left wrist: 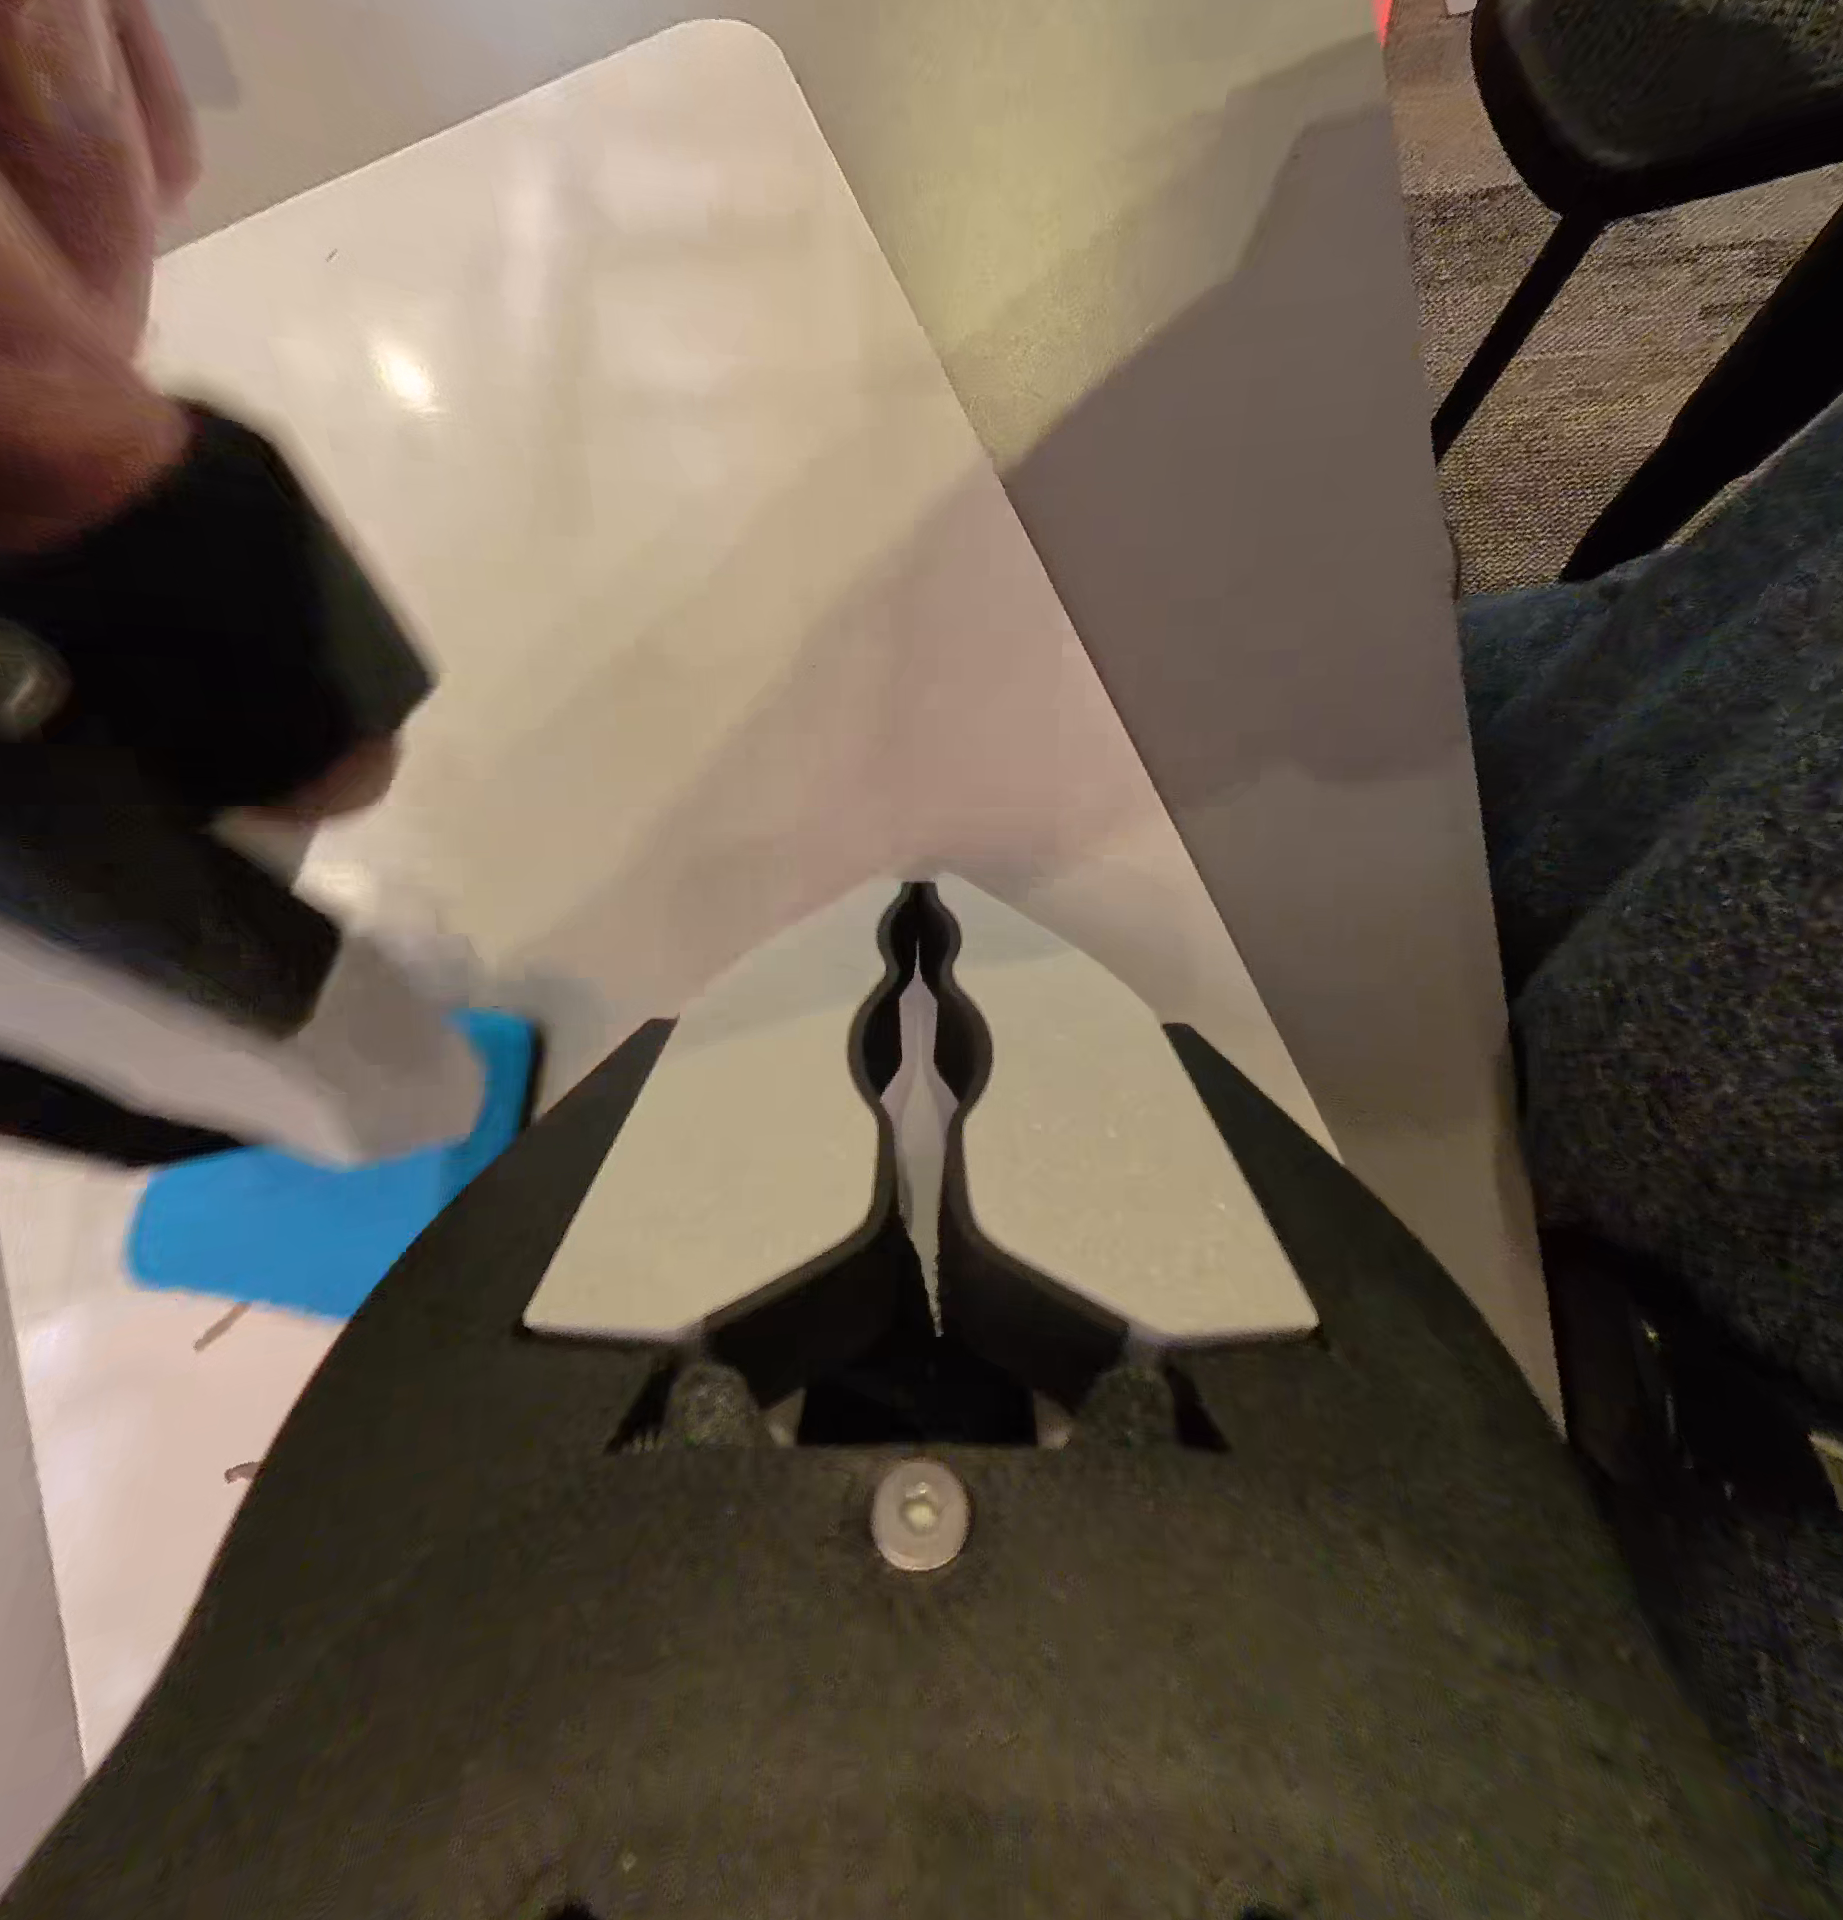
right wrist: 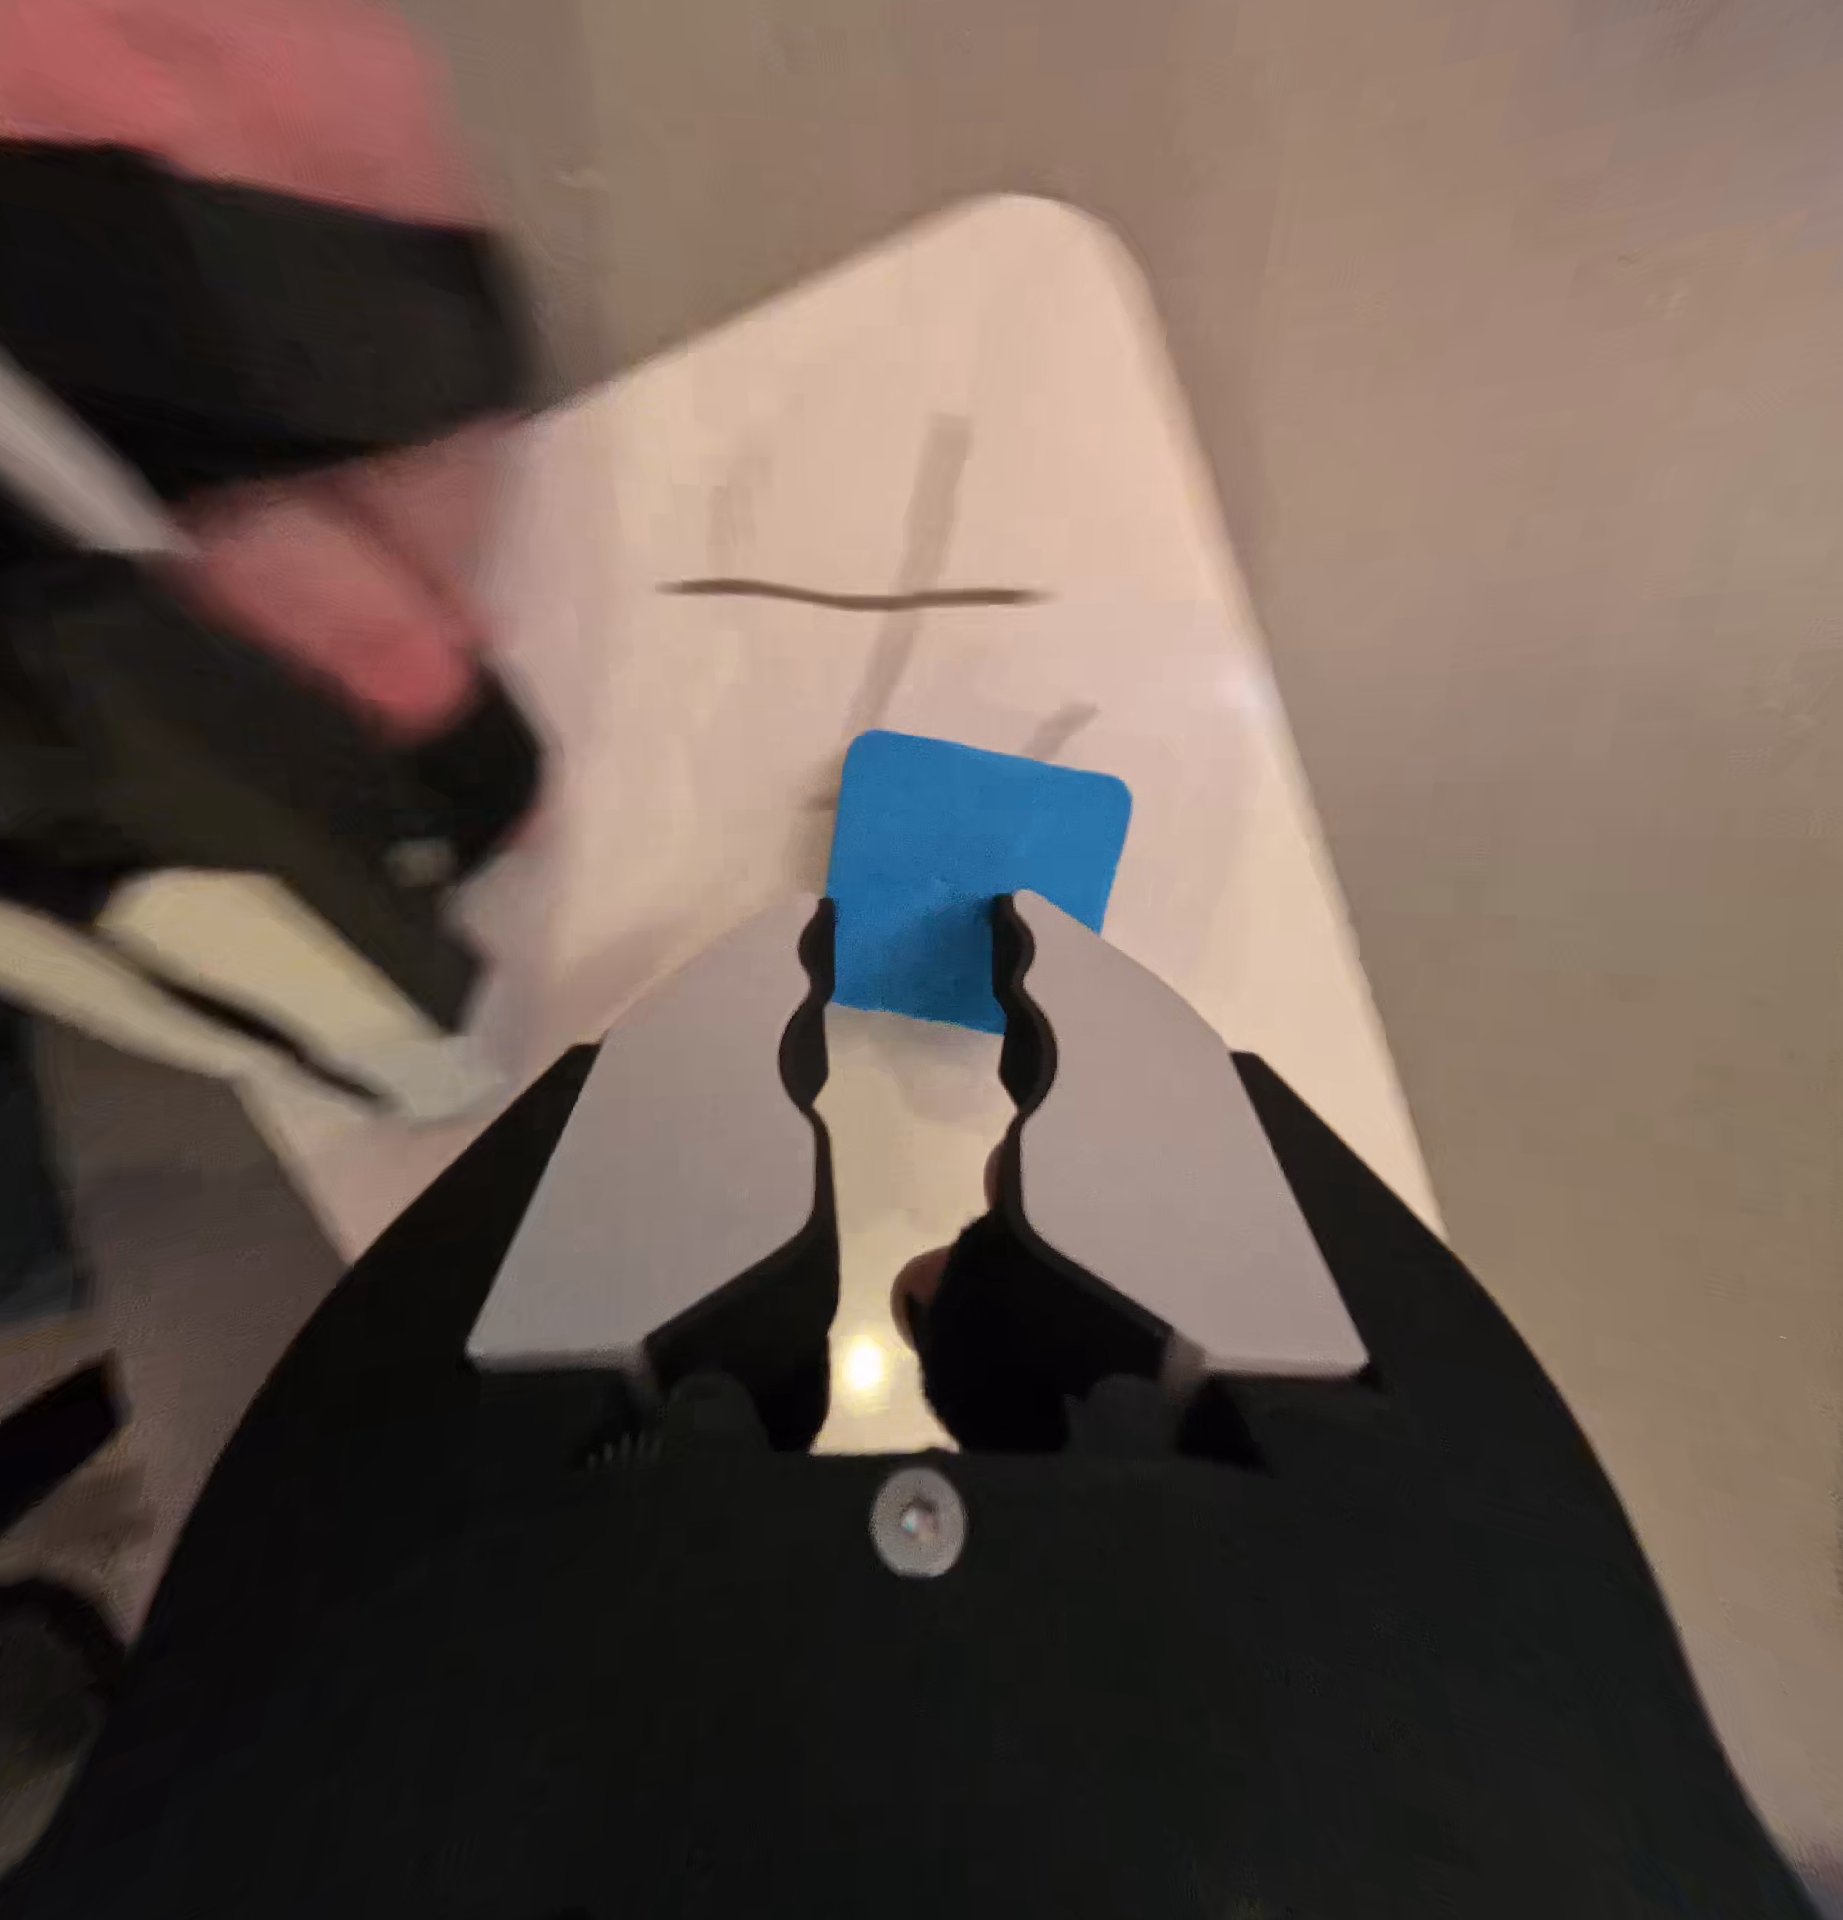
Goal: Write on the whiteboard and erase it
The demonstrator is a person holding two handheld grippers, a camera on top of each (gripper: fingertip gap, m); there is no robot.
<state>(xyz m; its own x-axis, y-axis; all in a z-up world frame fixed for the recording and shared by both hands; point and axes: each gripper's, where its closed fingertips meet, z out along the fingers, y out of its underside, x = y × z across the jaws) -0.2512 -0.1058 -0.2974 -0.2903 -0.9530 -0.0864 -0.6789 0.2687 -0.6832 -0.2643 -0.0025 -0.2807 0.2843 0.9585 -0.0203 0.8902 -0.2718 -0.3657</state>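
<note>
Eraser point(right wrist: 974, 883) clamped in my right tongs point(right wrist: 912, 914)
Left tongs point(left wrist: 917, 909) pinch the whiteboard point(left wrist: 584, 520) edge; if they slip, I'd smear marks.

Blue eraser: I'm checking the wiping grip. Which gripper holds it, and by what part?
The right gripper holds the blue eraser, its fingertips pressing the two side edges at the near end. The far end rests against the whiteboard.

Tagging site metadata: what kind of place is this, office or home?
Probably an office or meeting room: grey patterned carpet, a black chair leg beside a pale table, and a small whiteboard bearing marker strokes.
</note>
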